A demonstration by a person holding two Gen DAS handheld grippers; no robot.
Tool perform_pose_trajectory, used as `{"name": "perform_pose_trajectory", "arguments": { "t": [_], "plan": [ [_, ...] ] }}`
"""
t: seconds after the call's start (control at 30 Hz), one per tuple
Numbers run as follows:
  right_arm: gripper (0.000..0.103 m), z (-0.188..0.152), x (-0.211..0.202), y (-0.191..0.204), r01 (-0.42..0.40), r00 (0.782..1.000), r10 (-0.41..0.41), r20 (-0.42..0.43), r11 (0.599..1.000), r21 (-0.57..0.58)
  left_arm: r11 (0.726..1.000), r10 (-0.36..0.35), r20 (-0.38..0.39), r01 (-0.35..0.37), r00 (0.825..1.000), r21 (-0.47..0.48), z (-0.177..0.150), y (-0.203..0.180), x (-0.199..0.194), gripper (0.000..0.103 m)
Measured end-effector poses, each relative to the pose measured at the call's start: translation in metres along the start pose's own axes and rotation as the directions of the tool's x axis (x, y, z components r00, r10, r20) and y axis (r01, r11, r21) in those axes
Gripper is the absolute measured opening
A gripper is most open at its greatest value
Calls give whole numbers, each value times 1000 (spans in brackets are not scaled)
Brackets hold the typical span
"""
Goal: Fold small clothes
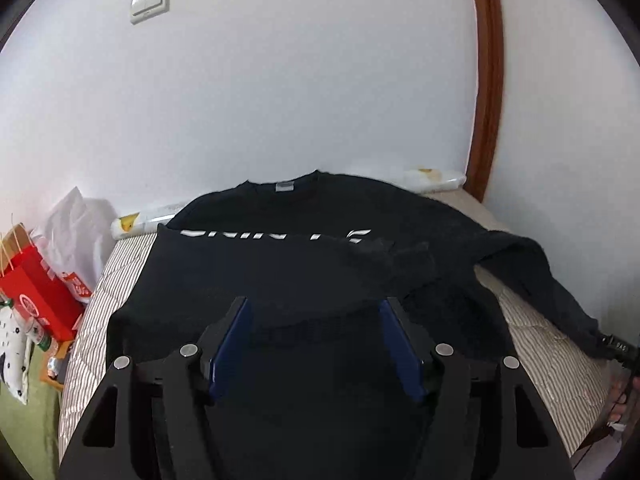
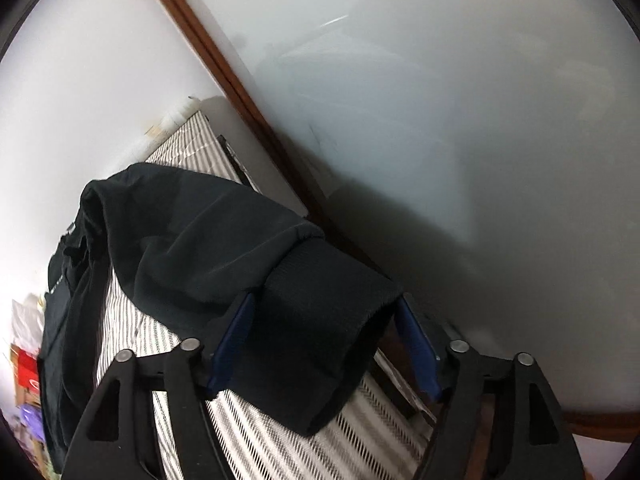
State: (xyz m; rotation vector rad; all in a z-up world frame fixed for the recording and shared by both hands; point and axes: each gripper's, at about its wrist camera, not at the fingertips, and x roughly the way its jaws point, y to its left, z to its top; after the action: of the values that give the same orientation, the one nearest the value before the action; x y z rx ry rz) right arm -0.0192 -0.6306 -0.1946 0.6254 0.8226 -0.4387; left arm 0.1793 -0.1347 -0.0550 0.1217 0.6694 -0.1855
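- A black sweatshirt [image 1: 304, 272] lay spread on a striped bed cover [image 1: 116, 280], its neckline and grey neck label [image 1: 285, 187] toward the white wall [image 1: 280, 80], its hem toward the left wrist camera.
- Its body's long axis ran from the camera to the wall; white lettering [image 1: 280, 236] across the chest was partly hidden by a fold of black cloth lying over it.
- One sleeve [image 2: 208, 248] reached out sideways toward the bed's right edge, its ribbed cuff [image 2: 320, 320] pointing away from the body.
- The right gripper [image 2: 326, 302] had the cuff between its blue pads [image 2: 236, 332]. The jaws stood wide, with a gap visible on the right side, so the cuff was not pinched.
- The left gripper [image 1: 314, 304] hovered over the near hem with its jaws fairly wide; dark cloth lay between and below them, and I could not tell whether the pads touched it.
- A brown door frame [image 1: 488, 80] stood right of the bed.
- A red paper bag [image 1: 36, 292] and a white plastic bag [image 1: 76, 232] sat at the bed's left.
- A light switch [image 1: 149, 2] was on the wall.
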Motion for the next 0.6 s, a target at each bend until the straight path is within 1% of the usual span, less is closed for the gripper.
{"name": "perform_pose_trajectory", "arguments": {
  "t": [0.17, 0.23, 0.27, 0.3, 0.33, 0.37, 0.4, 0.43, 0.5, 0.6],
  "plan": [
    [77, 3, 12, -6, -38, 998, 39, -46, 999, 25, 999, 13, -33, -15, 999, -37, -11, 5, 6, 64],
    [74, 6, 14, -6, -53, 997, 55, -61, 998, 38, 998, 8, -47, -11, 999, -55, -15, 9, 9, 64],
    [62, 6, 12, -5, -68, 996, 70, -61, 997, 35, 998, 3, -59, -7, 998, -68, -18, 12, 11, 64],
    [46, 5, 9, -1, -95, 994, 96, -57, 995, 19, 997, 2, -64, -7, 998, -75, -19, 14, 12, 64],
    [45, 5, 9, 5, -107, 993, 107, -55, 994, -3, 996, 1, -71, -7, 997, -85, -21, 17, 14, 64],
    [39, 4, 6, 11, -77, 996, 75, -43, 997, -31, 995, -1, -77, -7, 997, -96, -23, 21, 14, 64],
    [27, 4, 2, 17, -46, 999, 44, -27, 997, -64, 995, 0, -81, -8, 997, -100, -25, 25, 15, 64],
    [20, 5, -3, 27, -9, 1000, 9, -1, 994, -107, 995, 3, -83, -12, 997, -100, -26, 27, 15, 64],
    [20, 7, -13, 35, 1, 1000, 1, 18, 992, -126, 996, 22, -84, -30, 996, -89, -29, 36, 12, 64],
    [19, 13, -41, 46, 9, 997, 2, 81, 990, -141, 995, 43, -75, -49, 996, -82, -32, 53, 6, 64]
  ]
}}
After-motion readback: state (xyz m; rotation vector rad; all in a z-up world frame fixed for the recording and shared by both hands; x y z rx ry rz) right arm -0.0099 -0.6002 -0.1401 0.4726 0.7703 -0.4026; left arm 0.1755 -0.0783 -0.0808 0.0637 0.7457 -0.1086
